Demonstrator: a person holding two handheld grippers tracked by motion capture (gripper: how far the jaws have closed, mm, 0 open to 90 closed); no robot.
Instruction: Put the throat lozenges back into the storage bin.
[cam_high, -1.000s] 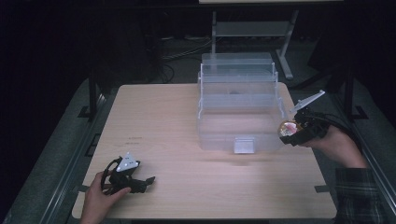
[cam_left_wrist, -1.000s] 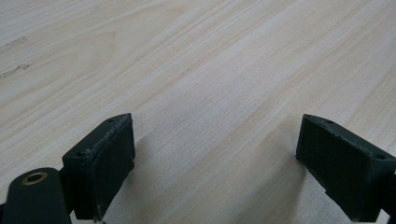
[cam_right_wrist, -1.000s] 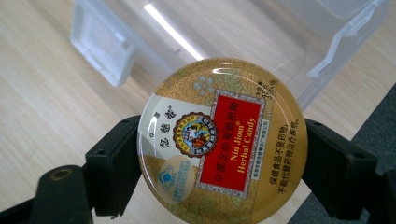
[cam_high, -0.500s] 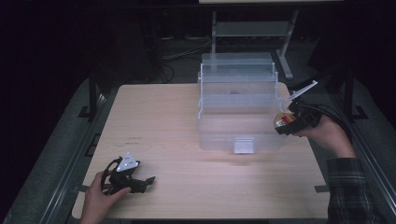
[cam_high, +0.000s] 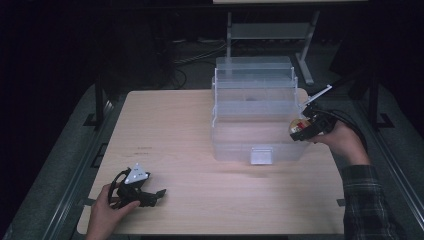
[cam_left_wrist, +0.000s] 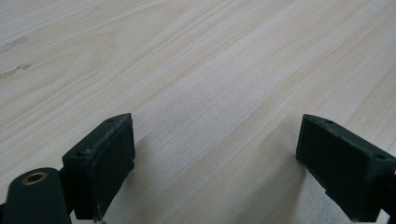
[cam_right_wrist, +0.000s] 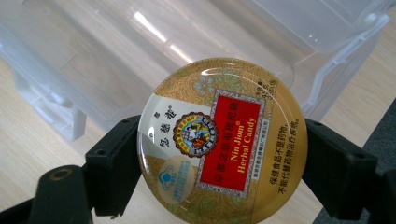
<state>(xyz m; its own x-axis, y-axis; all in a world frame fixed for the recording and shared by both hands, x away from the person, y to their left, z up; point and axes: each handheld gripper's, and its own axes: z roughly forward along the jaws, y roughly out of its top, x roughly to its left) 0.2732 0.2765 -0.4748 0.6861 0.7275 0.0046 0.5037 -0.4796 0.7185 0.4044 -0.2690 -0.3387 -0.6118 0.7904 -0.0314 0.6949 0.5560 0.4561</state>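
A round gold candy tin (cam_right_wrist: 223, 140) with a red label sits between the black jaws of my right gripper (cam_right_wrist: 222, 163), which is shut on it. In the high view the right gripper (cam_high: 300, 129) holds the tin (cam_high: 298, 126) against the right side of a clear plastic tiered box (cam_high: 255, 115). My left gripper (cam_high: 150, 196) rests on the wooden table (cam_high: 170, 130) at the near left. Its jaws stand open over bare wood in the left gripper view (cam_left_wrist: 215, 163).
The clear box stands at the table's far right, with stepped trays and a front latch (cam_high: 261, 155). A metal stand (cam_high: 270, 30) is behind the table in the dark. The table's right edge runs close beside my right hand (cam_high: 342, 142).
My right gripper has carried the tin leftward and slightly down, closer to the box's right side. The left gripper has stayed where it was.
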